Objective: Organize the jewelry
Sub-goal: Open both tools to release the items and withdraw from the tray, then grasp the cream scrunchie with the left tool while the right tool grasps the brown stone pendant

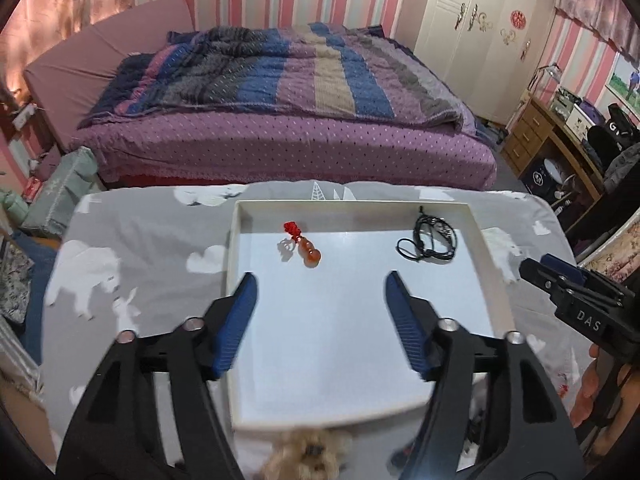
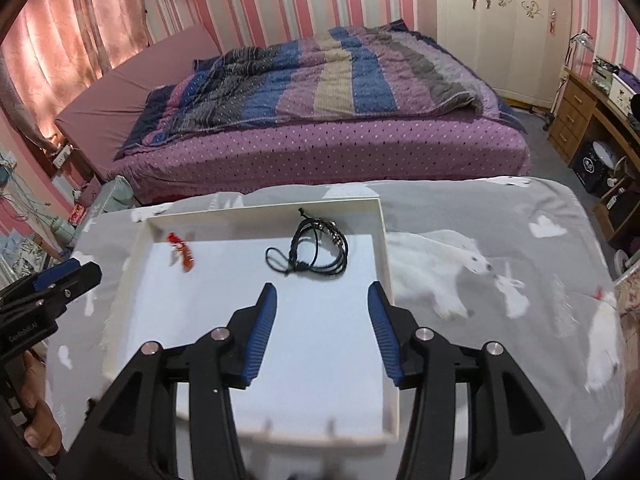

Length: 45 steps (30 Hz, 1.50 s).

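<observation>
A shallow white tray [image 1: 476,224] [image 2: 384,240] lies on a grey cloth printed with polar bears. A red gourd-shaped pendant with a red knot [image 1: 306,250] [image 2: 183,254] rests in the tray's far left part. A black cord bracelet with beads [image 1: 430,236] [image 2: 316,248] lies in its far right part. My left gripper [image 1: 320,280] hovers above the tray, nearer than the pendant, open and empty. My right gripper [image 2: 322,292] hangs over the tray just short of the bracelet, open with nothing between its fingers. Each gripper shows at the edge of the other's view [image 1: 568,284] [image 2: 60,284].
A fluffy tan object [image 1: 310,454] sits at the tray's near edge. Beyond the grey cloth [image 2: 500,240] stands a purple bed with a striped quilt [image 1: 280,92]. A wooden desk [image 2: 580,116] and a white wardrobe [image 1: 480,32] are at the right. A hand [image 2: 38,420] holds the left gripper's handle.
</observation>
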Each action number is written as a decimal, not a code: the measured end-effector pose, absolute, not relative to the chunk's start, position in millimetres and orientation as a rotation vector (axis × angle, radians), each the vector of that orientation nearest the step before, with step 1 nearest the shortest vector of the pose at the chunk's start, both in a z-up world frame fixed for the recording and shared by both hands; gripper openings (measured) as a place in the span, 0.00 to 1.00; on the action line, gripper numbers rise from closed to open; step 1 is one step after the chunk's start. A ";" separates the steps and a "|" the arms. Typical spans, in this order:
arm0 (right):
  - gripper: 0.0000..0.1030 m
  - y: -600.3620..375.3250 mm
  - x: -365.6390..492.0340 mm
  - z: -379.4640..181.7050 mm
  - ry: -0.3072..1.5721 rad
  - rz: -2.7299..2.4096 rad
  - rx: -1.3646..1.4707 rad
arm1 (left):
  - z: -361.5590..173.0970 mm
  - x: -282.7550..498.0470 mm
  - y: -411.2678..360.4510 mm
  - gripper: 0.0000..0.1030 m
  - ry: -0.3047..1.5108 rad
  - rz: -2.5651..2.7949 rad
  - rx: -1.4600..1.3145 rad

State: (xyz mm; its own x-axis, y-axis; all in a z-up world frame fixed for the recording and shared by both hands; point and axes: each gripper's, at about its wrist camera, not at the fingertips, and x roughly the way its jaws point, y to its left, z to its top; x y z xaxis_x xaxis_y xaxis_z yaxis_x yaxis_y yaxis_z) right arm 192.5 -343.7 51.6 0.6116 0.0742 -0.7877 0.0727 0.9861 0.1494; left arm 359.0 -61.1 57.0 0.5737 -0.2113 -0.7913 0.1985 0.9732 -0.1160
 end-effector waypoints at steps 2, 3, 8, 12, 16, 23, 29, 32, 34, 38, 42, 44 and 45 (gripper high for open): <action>0.50 -342.5 176.6 60.8 0.903 0.006 0.175 | 73.3 335.2 -54.3 0.77 0.894 -0.237 -0.014; 0.54 -340.5 165.4 65.9 0.894 0.010 0.171 | 78.8 326.1 -52.2 0.79 0.882 -0.232 -0.011; 0.61 -336.7 120.9 72.9 0.868 0.011 0.161 | 93.8 277.2 -33.5 0.88 0.852 -0.211 -0.003; 0.61 -335.9 94.4 63.2 0.883 0.021 0.167 | 88.6 249.5 -16.7 0.94 0.852 -0.222 -0.009; 0.62 -335.9 79.1 49.3 0.909 0.026 0.172 | 73.4 233.8 -0.4 0.97 0.872 -0.212 0.000; 0.76 -335.5 61.0 27.7 0.941 0.024 0.168 | 38.3 214.2 16.2 0.97 0.932 -0.211 0.025; 0.76 -331.5 50.6 11.2 0.966 0.032 0.152 | 19.7 202.3 17.7 0.97 0.946 -0.204 0.046; 0.76 -329.0 46.3 3.6 0.980 0.027 0.135 | 10.0 198.3 16.8 0.97 0.955 -0.210 0.049; 0.76 -329.0 43.4 -0.4 0.988 0.030 0.136 | 2.2 197.1 17.2 0.97 0.967 -0.213 0.049; 0.76 -328.3 37.6 -7.0 1.000 0.034 0.132 | -10.5 193.9 20.3 0.97 0.992 -0.219 0.034; 0.76 -327.8 32.9 -11.3 1.010 0.044 0.125 | -19.0 188.7 21.3 0.97 1.004 -0.229 0.044; 0.76 -327.6 29.7 -11.9 1.004 0.036 0.113 | -21.8 187.2 22.4 0.97 1.013 -0.232 0.038; 0.76 -327.7 28.4 -12.2 1.003 0.031 0.109 | -23.3 186.8 22.7 0.97 1.021 -0.236 0.032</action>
State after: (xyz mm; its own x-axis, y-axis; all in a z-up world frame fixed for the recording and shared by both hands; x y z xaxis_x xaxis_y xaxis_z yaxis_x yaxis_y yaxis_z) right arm 28.4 -327.7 -12.2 0.5381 0.0761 -0.8394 0.0241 0.9941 0.1055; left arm 186.8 22.7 -23.3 0.4997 -0.1803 -0.8472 0.2100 0.9741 -0.0834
